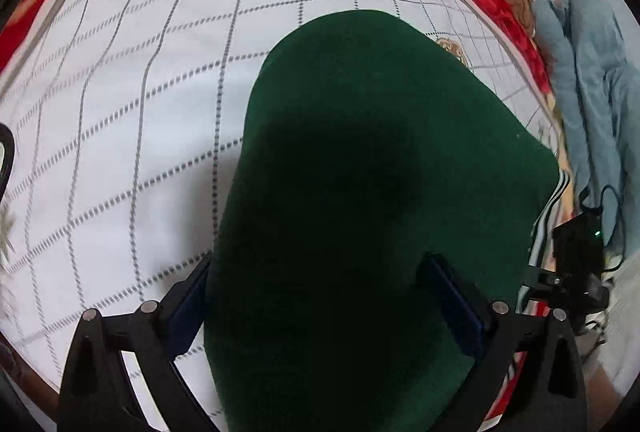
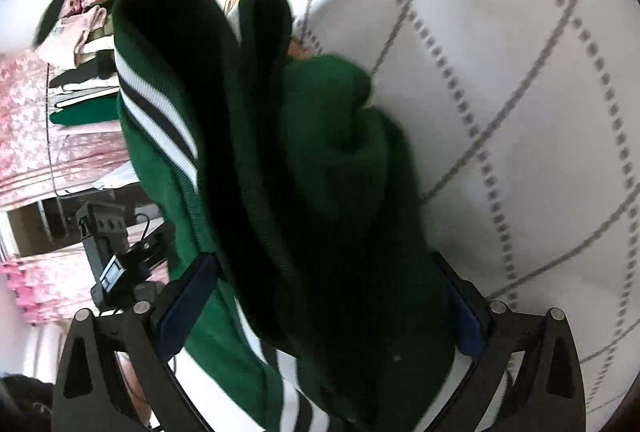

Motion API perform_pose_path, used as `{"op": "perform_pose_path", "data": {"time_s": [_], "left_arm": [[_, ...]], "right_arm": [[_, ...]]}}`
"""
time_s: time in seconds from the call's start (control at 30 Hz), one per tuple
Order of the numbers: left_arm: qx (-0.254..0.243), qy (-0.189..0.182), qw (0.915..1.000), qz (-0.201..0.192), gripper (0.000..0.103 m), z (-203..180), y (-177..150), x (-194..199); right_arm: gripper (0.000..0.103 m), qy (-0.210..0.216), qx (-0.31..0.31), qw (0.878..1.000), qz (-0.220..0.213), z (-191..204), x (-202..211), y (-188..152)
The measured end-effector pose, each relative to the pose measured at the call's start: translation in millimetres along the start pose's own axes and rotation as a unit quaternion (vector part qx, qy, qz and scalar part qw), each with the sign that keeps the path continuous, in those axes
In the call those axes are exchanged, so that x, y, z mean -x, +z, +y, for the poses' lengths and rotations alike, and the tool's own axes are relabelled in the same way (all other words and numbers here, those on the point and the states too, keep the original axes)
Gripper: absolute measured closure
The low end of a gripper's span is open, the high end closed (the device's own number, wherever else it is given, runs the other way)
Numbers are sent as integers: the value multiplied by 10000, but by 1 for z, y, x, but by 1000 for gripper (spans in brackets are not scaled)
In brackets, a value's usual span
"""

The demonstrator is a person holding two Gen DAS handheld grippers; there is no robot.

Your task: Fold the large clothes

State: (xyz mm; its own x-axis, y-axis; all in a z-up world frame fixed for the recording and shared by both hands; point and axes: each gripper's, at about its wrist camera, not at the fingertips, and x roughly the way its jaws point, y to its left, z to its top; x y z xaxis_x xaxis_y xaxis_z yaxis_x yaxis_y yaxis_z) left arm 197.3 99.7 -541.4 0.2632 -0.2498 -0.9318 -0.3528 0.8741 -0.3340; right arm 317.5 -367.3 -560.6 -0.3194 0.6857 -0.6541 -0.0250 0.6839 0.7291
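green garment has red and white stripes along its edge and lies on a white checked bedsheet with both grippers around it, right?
Not quite: the stripes on the green garment are white and dark navy, not red and white, as the right wrist view shows. The rest holds: it lies on the white checked bedsheet, with the left gripper and right gripper around it.

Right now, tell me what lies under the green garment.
Under the green garment lies the white grid-patterned bedspread, visible around its edges. The part directly beneath is covered. Both the left gripper and right gripper have cloth between their fingers.
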Motion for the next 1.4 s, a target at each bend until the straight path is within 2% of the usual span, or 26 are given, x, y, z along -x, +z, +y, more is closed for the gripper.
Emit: {"op": "perform_pose_path", "data": {"time_s": [0.03,0.1,0.17,0.2,0.27,0.33,0.4,0.47,0.5,0.57,0.6,0.63,0.7,0.77,0.87,0.9,0.93,0.97,1.0,1.03,1.1,1.17,1.2,1.23,1.3,1.4], "left_arm": [[-144,113,9998,0,1,-2,2,1],[-305,203,9993,32,1,-2,5,4],[-438,233,9987,72,1,-1,9,6],[-487,241,9985,79,1,-1,11,7],[-559,347,9978,6,1,-2,13,15],[-623,419,9971,-134,1,-2,16,25],[-614,629,9955,-354,1,-2,22,36],[-473,923,9931,-544,1,2,35,48],[-353,914,9931,-652,1,6,40,53],[-177,827,9934,-779,1,15,49,59],[-97,827,9932,-815,1,22,55,60],[-58,835,9932,-810,1,23,60,57],[72,769,9941,-767,1,39,63,53],[169,718,9946,-734,1,45,68,45],[167,715,9953,-625,1,57,66,34],[168,669,9960,-561,1,57,66,30],[198,603,9968,-488,1,60,65,29],[225,530,9974,-428,1,63,63,30],[244,425,9980,-402,1,66,62,33],[246,332,9983,-411,1,67,61,38],[172,268,9986,-432,1,69,59,47],[68,183,9990,-413,1,69,57,53],[6,95,9991,-418,1,67,56,56],[-40,26,9991,-414,1,66,55,57],[-142,-176,9989,-403,1,59,53,57],[-353,-533,9976,-252,1,45,48,46]], "right_arm": [[14,161,-138,9997,80,-1,-2,-5],[20,541,-394,9976,203,-6,-13,-18],[26,641,-532,9957,414,-8,-17,-30],[26,437,-584,9957,563,-10,-19,-39],[25,-40,-702,9966,424,-7,-14,-47],[25,-743,-554,9957,-66,14,4,-50],[25,-1532,-309,9859,-600,46,25,-50],[25,-1817,-60,9768,-1130,87,46,-49],[25,-1980,41,9700,-1412,118,53,-42],[26,-1782,193,9736,-1413,161,49,-25],[38,-1514,308,9805,-1218,185,33,-13],[53,-1281,377,9853,-1068,204,15,-6],[59,-1118,425,9905,-679,240,-47,24],[67,-1414,440,9876,-518,240,-79,50],[70,-2389,666,9669,-592,228,-139,89],[70,-2644,542,9619,-433,214,-161,99],[70,-2727,201,9613,-336,198,-174,107],[70,-2689,-215,9616,-508,195,-173,109],[68,-2605,-440,9633,-478,198,-165,109],[68,-2436,-489,9672,-519,204,-154,107],[67,-2077,-260,9727,-1002,226,-112,90],[45,-1912,-4,9697,-1517,239,-61,61],[17,-1817,44,9663,-1822,241,-33,40],[2,-1756,51,9630,-2044,243,-16,27],[2,-1692,-43,9574,-2338,226,23,-7],[2,-1728,-234,9604,-2173,180,51,-50]]}}
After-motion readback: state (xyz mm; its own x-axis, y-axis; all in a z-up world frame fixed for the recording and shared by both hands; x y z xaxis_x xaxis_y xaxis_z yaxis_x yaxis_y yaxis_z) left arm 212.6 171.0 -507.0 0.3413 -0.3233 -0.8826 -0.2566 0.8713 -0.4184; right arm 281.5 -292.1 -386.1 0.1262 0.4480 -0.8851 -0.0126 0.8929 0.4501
